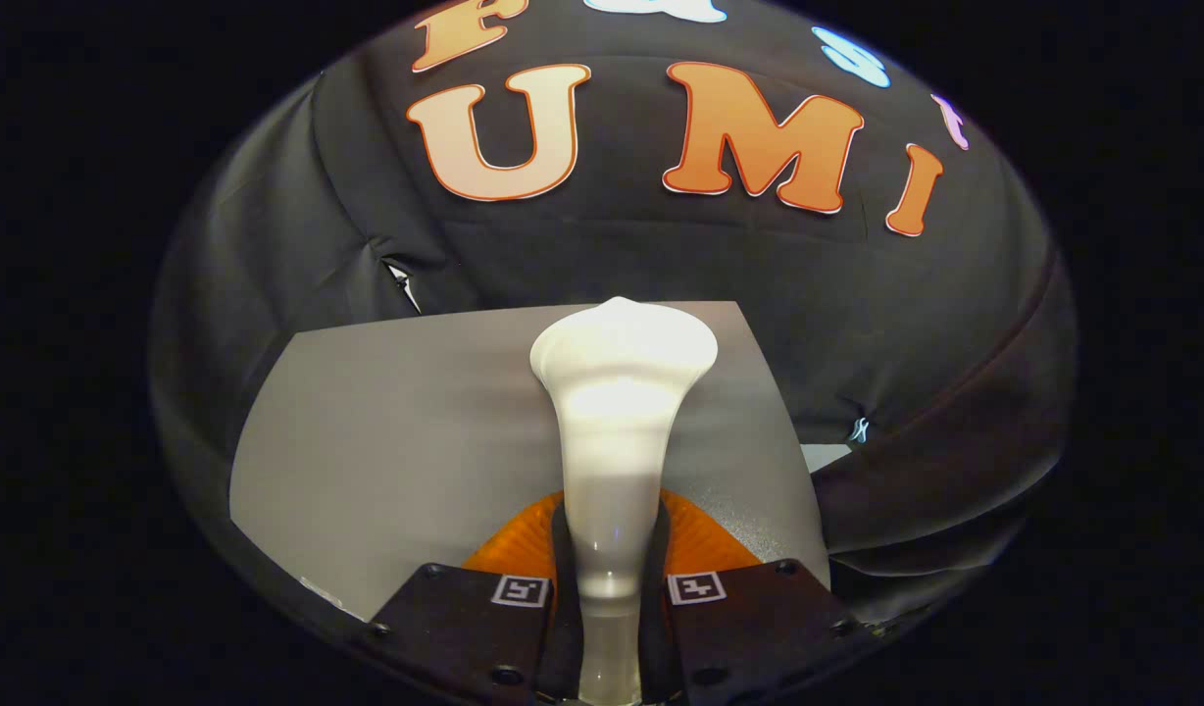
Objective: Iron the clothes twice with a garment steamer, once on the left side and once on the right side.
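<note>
Between the two fingers of the tongs [610,588], a white garment steamer [617,412] stands out along the line of sight, its slim handle clamped from both sides by the fingers [465,618] and its body widening toward a broad, rounded head at the far end; the tongs are thus narrowed onto the handle and hold the steamer, with no gap visible between either finger and the handle. Each finger carries a small square black-and-white marker [520,589] on its upper face, one on either side of the handle. Just beyond the fingertips, on both sides of the handle, a ribbed orange piece [705,539] fans outward beneath the steamer; what it belongs to cannot be told. Below and beyond the steamer lies a flat grey surface [386,431], smooth and unwrinkled, its far edge running just behind the steamer's head and its near corners reaching past the fingers on either side; whether this is cloth laid out for ironing or a bare board cannot be told. The steamer's head lies over the far part of this surface, close to its far edge and somewhat toward the right half; whether the head touches the surface cannot be told. Black cloth [857,324] forms the booth's wall behind and around the grey surface, hanging in soft folds
</note>
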Action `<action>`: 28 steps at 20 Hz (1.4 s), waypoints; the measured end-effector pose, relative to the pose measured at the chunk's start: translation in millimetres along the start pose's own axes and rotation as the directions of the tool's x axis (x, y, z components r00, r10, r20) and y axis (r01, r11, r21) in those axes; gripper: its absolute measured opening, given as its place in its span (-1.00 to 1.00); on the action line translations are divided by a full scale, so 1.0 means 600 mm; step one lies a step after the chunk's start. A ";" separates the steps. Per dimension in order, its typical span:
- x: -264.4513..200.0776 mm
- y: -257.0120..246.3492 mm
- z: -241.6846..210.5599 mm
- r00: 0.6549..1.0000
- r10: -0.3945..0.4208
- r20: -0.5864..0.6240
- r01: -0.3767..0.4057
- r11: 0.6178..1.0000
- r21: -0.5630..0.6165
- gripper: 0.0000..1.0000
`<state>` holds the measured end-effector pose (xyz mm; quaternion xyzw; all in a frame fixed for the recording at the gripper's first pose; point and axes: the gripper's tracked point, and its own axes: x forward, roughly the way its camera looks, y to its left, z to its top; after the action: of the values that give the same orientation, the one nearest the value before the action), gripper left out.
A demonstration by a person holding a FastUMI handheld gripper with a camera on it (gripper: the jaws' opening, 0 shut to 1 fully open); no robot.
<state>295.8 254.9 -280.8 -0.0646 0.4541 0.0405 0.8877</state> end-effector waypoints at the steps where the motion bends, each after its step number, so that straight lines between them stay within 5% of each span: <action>1: -0.010 0.002 0.006 1.000 0.012 0.027 -0.012 1.000 -0.001 -0.39; 13: -0.165 0.025 -0.016 0.965 0.141 0.220 -0.134 0.990 -0.047 -0.41; 22: -0.383 -0.043 -0.006 0.866 0.166 0.471 -0.155 0.986 -0.064 -0.42; 28: -0.512 -0.180 -0.013 0.790 0.076 0.609 -0.090 0.996 -0.008 -0.41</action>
<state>123.9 143.0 -27.6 -0.0189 0.1477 0.0932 0.9845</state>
